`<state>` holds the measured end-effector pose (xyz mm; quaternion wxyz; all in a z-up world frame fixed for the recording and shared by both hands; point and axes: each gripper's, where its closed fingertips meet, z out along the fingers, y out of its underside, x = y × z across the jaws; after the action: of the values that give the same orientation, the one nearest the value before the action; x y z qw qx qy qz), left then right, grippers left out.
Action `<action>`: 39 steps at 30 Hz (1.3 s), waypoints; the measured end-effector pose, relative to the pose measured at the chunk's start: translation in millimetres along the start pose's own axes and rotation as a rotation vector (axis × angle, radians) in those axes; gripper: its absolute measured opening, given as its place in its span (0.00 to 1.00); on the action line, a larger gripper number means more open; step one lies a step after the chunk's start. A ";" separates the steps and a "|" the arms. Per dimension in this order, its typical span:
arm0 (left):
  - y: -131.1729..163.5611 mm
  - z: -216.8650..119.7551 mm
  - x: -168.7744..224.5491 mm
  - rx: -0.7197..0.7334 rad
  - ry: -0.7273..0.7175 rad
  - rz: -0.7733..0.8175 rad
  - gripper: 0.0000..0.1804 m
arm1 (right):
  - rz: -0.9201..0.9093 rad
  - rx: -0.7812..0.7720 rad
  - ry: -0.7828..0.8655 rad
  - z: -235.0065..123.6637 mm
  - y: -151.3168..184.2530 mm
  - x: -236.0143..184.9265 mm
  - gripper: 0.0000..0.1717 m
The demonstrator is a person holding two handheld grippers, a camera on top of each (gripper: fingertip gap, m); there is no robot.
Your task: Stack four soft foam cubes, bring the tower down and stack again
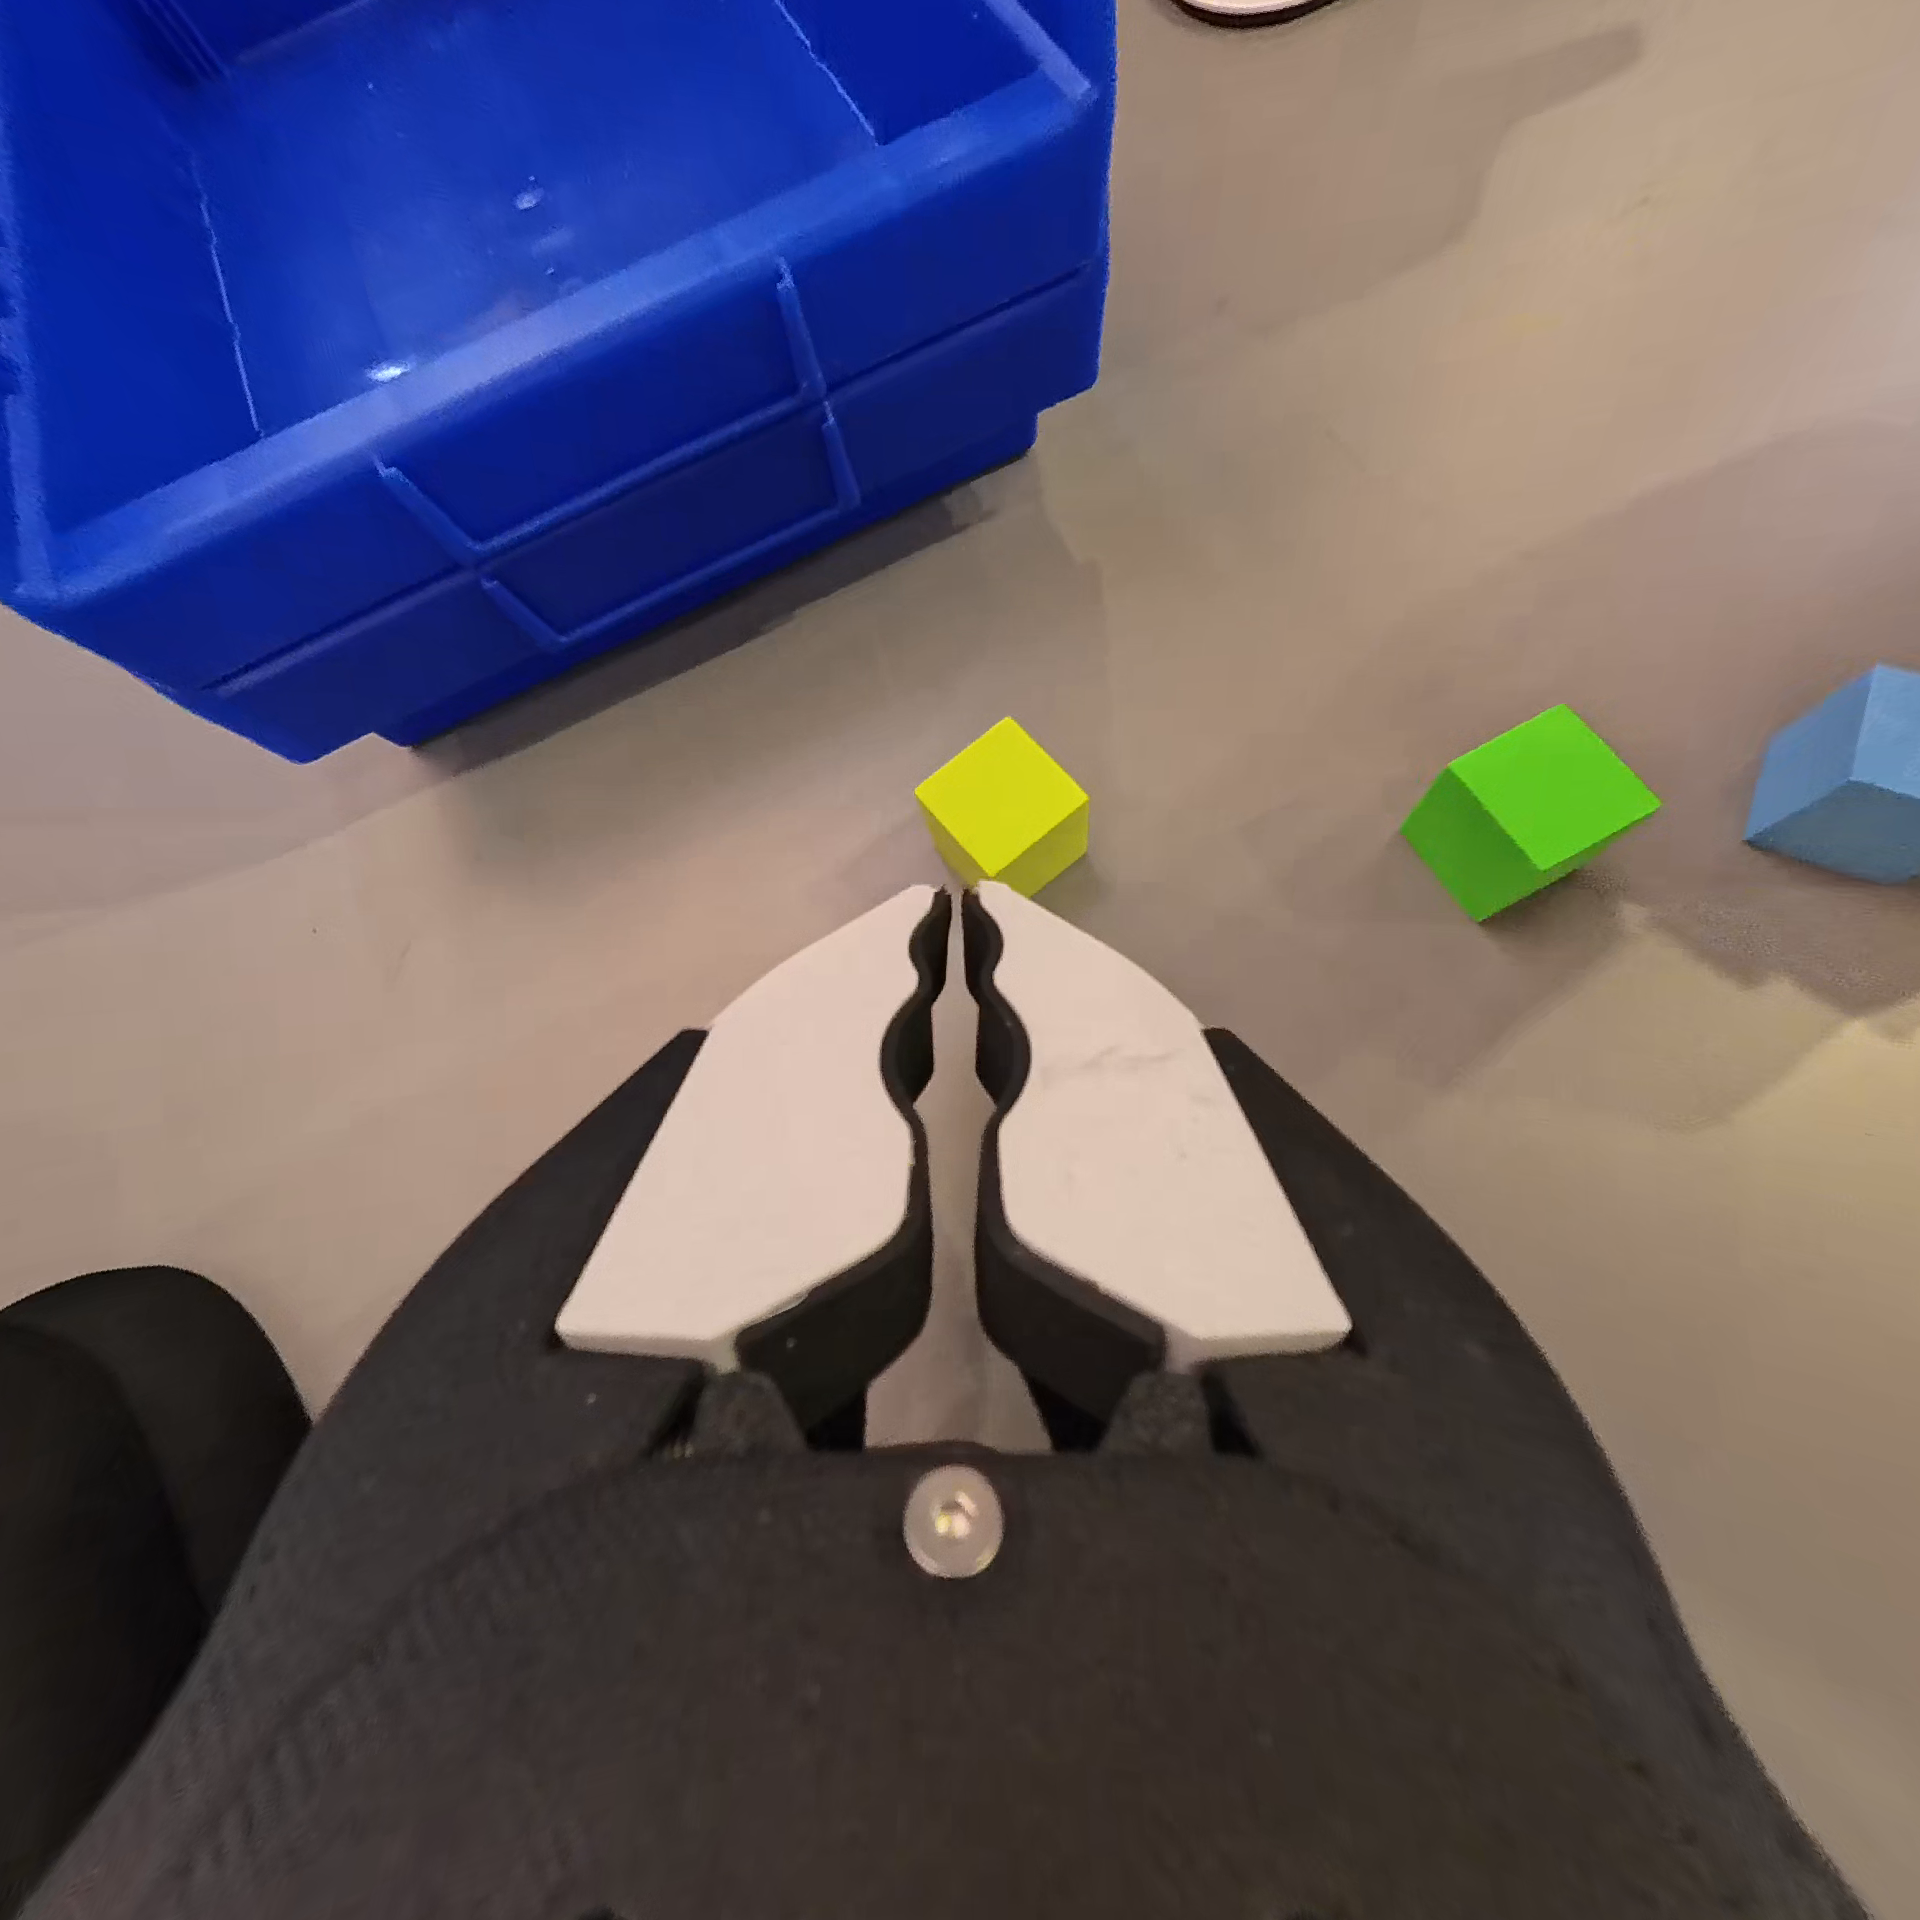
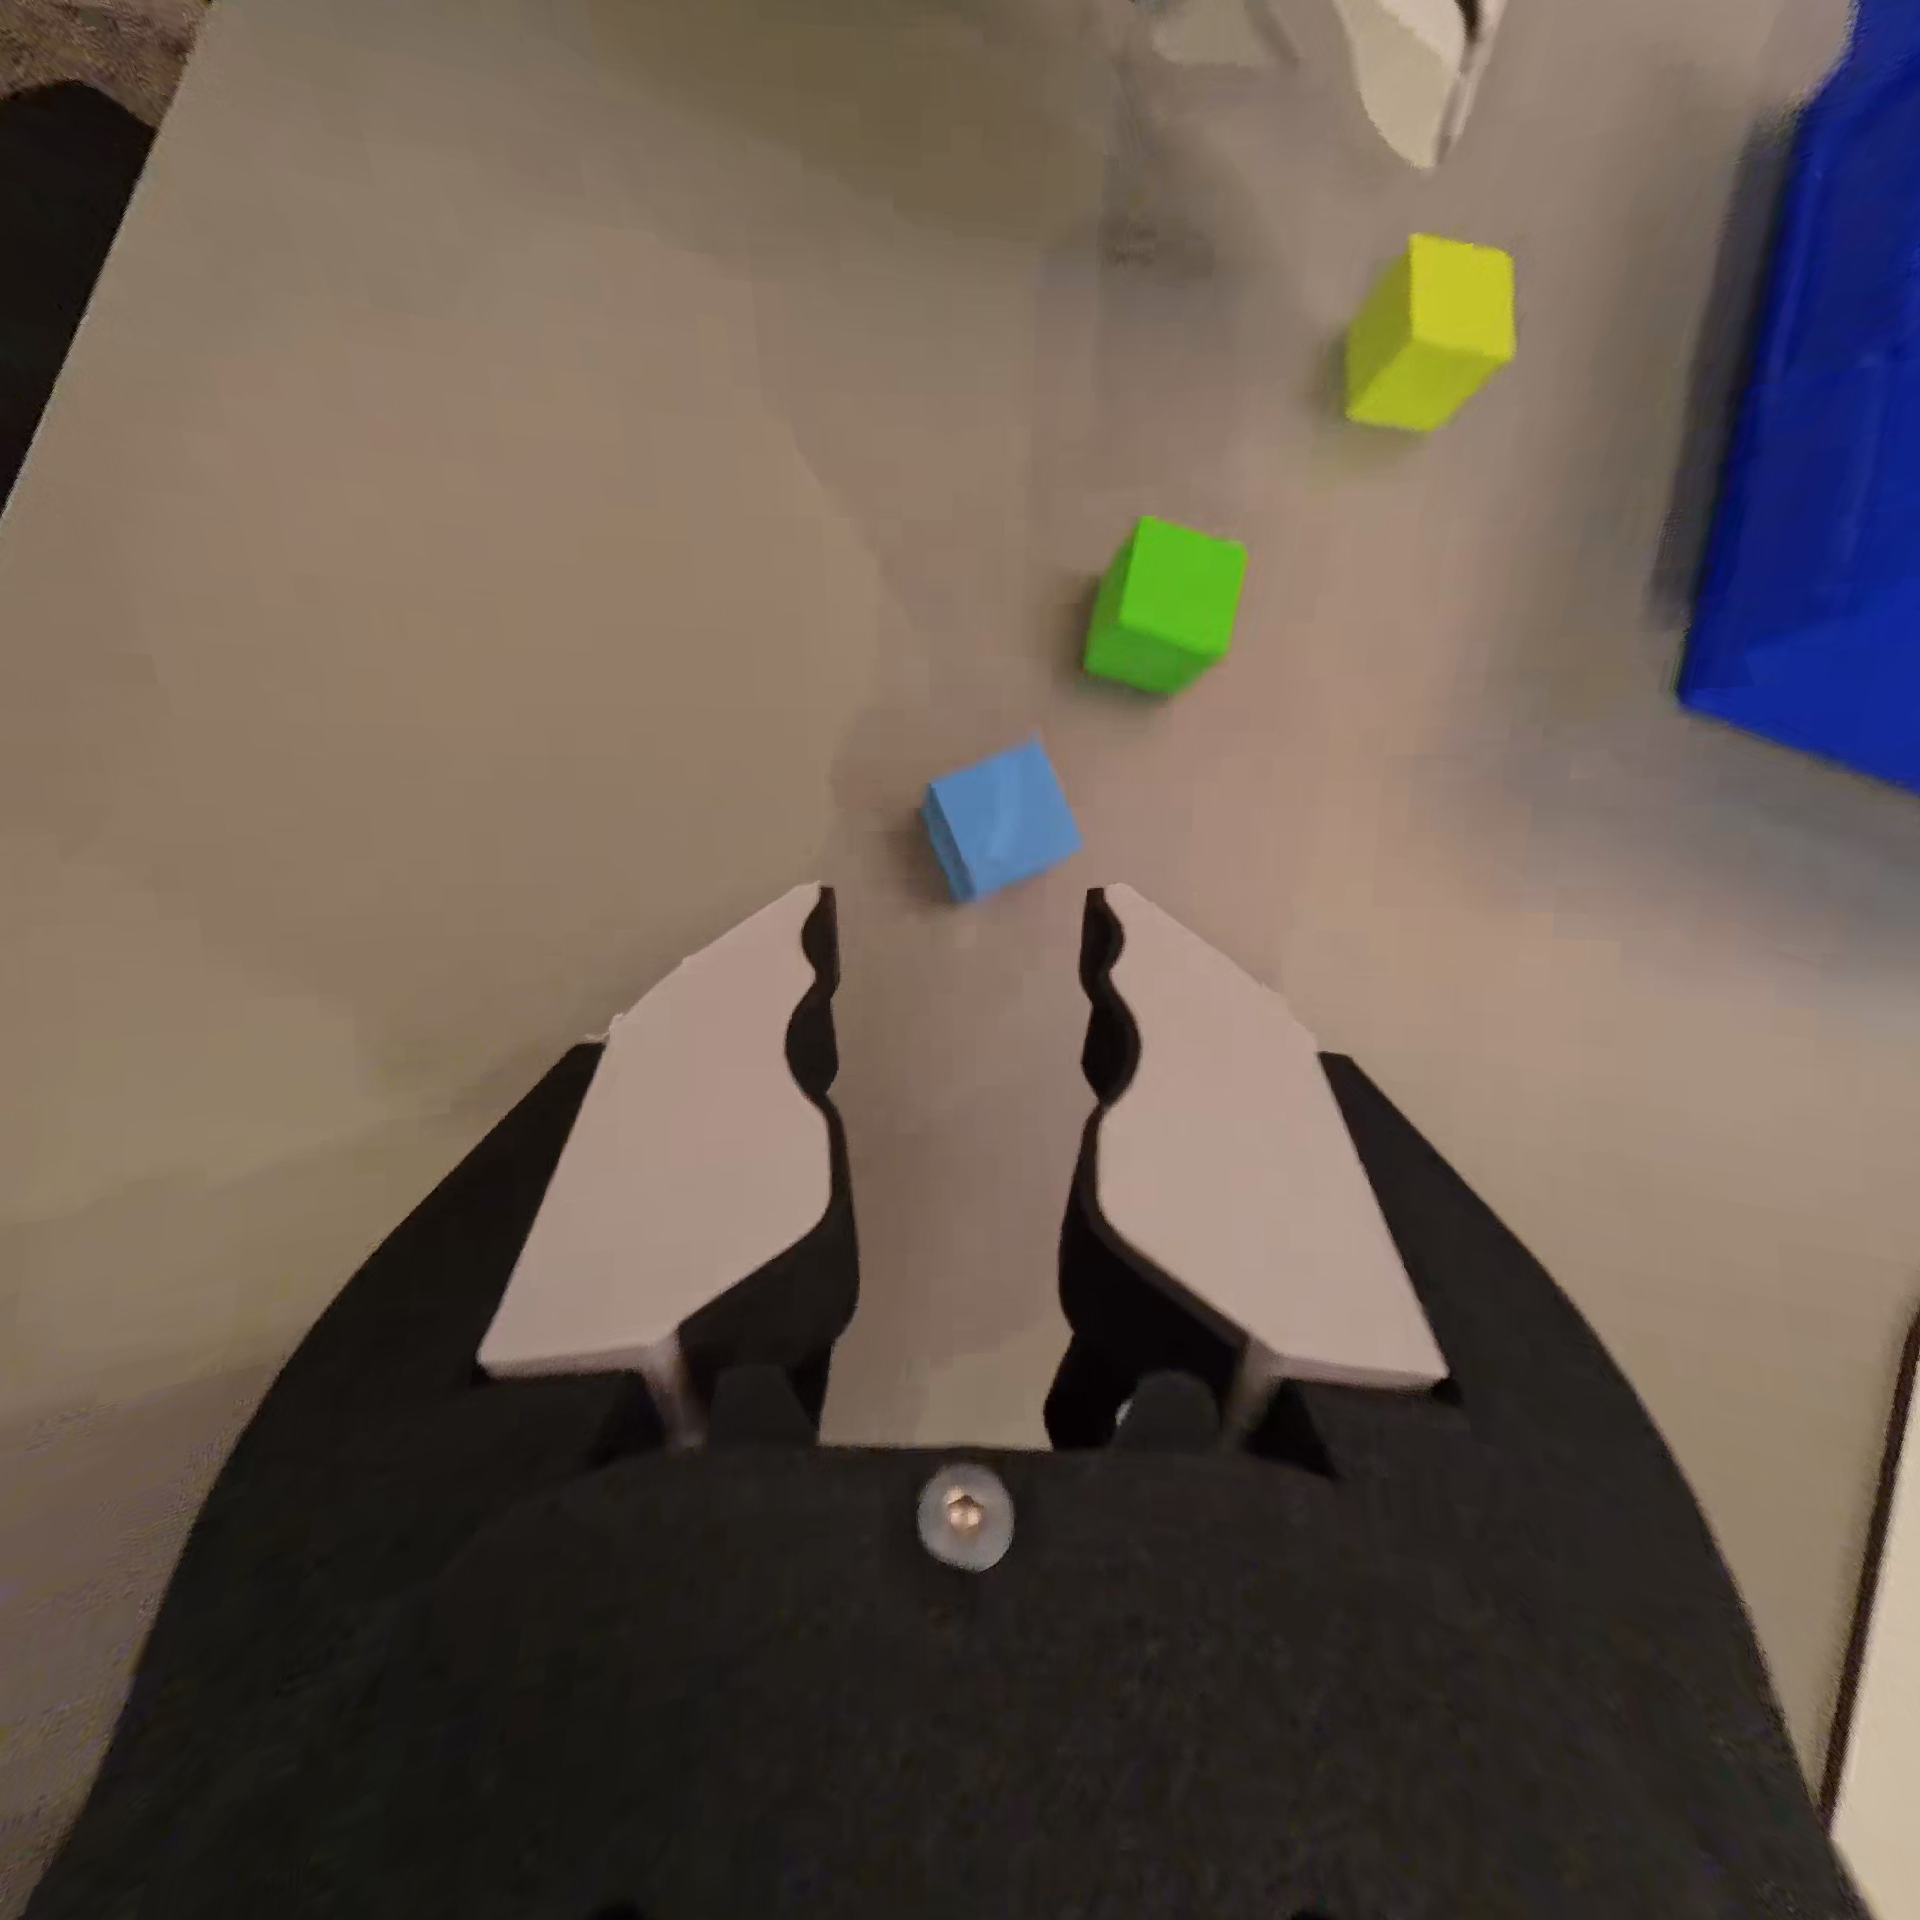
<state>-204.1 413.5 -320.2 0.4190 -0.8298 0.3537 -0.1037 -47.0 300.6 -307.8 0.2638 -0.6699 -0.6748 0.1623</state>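
Right wrist view: grey tabletop (image 2: 520,623), blue bin (image 2: 1829,468) at edge

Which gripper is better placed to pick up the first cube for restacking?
Right, probably. The right gripper is open and empty, with the blue cube lying just ahead of its fingertips. The left gripper is shut and empty beside the yellow cube, so it would have to open first.

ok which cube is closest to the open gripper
The blue cube: it lies just ahead of the open right gripper, untouched. The green cube and yellow cube lie farther off, toward the blue bin.
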 end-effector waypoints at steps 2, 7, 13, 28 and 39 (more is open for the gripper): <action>-0.2 0.5 -0.7 0.003 0.004 -0.003 0.01 | -0.033 -0.021 -0.029 14.4 -4.8 2.1 0.25; 0.1 4.1 -0.3 0.000 0.014 0.000 0.01 | -0.050 -0.090 -0.102 37.8 1.6 7.3 0.20; -1.4 5.0 4.2 0.001 0.029 0.008 0.01 | 0.044 -0.137 -0.020 9.7 12.9 10.8 0.17; -1.6 14.0 21.4 -0.023 0.059 0.041 0.01 | 0.672 -0.139 0.398 -141.7 149.9 20.9 0.17; 0.7 15.1 19.5 -0.027 0.066 0.027 0.01 | 0.698 -0.221 0.382 -124.2 173.3 19.3 0.17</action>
<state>-183.2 409.5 -332.7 0.3971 -0.8266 0.3801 -0.1205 166.8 311.6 -304.0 0.2397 -0.9010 -0.3592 0.0415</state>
